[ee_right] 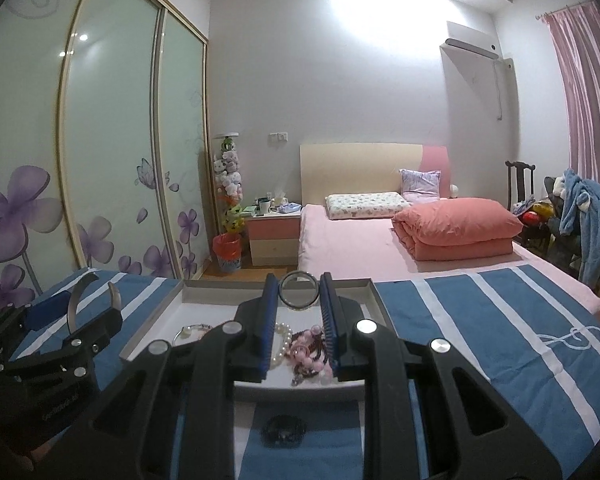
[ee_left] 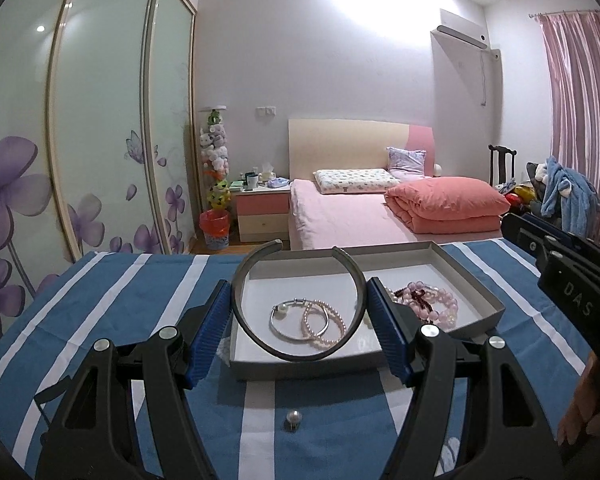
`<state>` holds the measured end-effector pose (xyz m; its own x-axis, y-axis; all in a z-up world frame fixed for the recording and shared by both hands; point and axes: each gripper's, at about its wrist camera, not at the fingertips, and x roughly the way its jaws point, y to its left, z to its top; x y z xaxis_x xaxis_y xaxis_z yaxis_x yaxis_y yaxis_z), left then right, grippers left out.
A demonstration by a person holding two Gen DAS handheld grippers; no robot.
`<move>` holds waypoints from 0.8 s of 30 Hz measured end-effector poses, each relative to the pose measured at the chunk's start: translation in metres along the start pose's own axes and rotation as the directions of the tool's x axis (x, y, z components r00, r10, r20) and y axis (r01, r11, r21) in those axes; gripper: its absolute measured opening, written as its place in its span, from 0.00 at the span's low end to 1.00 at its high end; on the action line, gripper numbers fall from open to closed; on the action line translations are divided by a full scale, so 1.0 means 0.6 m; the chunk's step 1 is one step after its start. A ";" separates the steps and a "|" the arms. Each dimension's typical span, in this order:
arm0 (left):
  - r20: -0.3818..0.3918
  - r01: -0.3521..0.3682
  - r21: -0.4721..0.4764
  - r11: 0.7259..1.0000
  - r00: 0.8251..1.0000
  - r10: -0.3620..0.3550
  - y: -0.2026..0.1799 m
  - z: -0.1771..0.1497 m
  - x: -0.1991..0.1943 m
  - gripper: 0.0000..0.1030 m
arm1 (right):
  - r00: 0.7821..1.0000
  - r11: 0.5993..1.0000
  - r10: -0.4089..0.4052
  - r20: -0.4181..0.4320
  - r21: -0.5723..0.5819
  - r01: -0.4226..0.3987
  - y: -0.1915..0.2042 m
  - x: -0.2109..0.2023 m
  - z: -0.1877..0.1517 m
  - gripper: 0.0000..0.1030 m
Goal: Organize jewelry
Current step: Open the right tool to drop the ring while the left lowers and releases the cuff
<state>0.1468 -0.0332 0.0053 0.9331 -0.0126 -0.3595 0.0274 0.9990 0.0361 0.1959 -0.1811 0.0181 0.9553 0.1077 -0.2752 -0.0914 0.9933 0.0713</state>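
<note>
Your left tool (ee_left: 300,316) pinches a big open cuff (ee_left: 244,280) between its two blue pads. The pads press on the cuff's two sides, so the tool stands wide but it is not free. You hold the cuff right over the box (ee_left: 476,284), and that looks like the place it should go.

Your right tool (ee_right: 298,316) pinches a small dark ring bracelet (ee_right: 299,290). Its pads sit close together, one on each side of the ring. It hangs above the far part of the same box, so I think you mean to drop it in there too.

The box is flat and gray with a white floor. It sits on the table, which wears a blue cloth with white stripes (ee_left: 112,300). The low walls keep small things from rolling away.

Inside the box I count one silver bangle (ee_left: 296,320) and one pearl bracelet (ee_left: 328,326), which touch and overlap. Beside them is a heap of pink beads (ee_left: 432,300) mixed with dark red beads. I cannot tell how many strings are in that heap.

Two things lie outside the box on the cloth: one small silver ball (ee_left: 293,429) and one little dark lump (ee_right: 283,431). They look like they need putting away.
</note>
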 end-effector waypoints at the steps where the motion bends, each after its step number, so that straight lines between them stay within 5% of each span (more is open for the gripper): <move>1: -0.001 0.001 0.002 1.000 1.000 -0.001 0.000 0.003 0.007 0.66 | 1.000 1.000 0.002 -0.005 0.007 -0.002 -0.003 0.007 0.001 0.21; 13: -0.084 0.018 0.014 1.000 0.996 -0.017 -0.017 0.003 0.094 0.66 | 0.990 0.997 0.021 -0.143 0.073 -0.010 -0.026 0.135 -0.006 0.21; 24: -0.185 0.028 0.011 1.000 0.982 -0.026 -0.016 -0.012 0.154 0.66 | 0.945 0.993 0.057 -0.322 0.118 -0.019 -0.033 0.232 -0.039 0.21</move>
<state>0.2299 -0.0436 -0.0351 0.8495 -0.0299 -0.5267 0.0574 0.9977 0.0359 0.3240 -0.1850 -0.0438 0.8073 0.1719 -0.5645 -0.0760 0.9790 0.1894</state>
